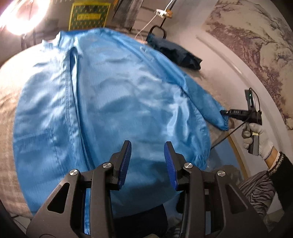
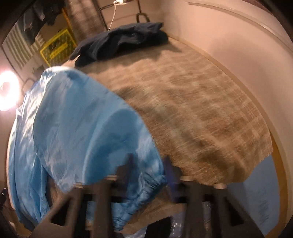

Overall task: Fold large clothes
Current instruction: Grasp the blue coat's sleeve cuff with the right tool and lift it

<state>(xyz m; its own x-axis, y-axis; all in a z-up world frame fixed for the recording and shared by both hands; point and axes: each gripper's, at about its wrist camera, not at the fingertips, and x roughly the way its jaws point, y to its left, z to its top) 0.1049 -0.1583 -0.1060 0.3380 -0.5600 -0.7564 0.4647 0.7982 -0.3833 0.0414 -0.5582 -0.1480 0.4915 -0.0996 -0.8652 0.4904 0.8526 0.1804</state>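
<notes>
The shiny light-blue jacket (image 1: 109,102) is lying spread flat on the beige woven bed cover (image 2: 201,109), no fold made yet; the left gripper (image 1: 148,161) is hovering released above its hem, while the right gripper (image 2: 148,170) is reaching the sleeve's elastic cuff (image 2: 146,184), though blur is hiding whether it is clenching it

No legible text; yellow-green poster (image 1: 89,16) lettering too blurred.
</notes>
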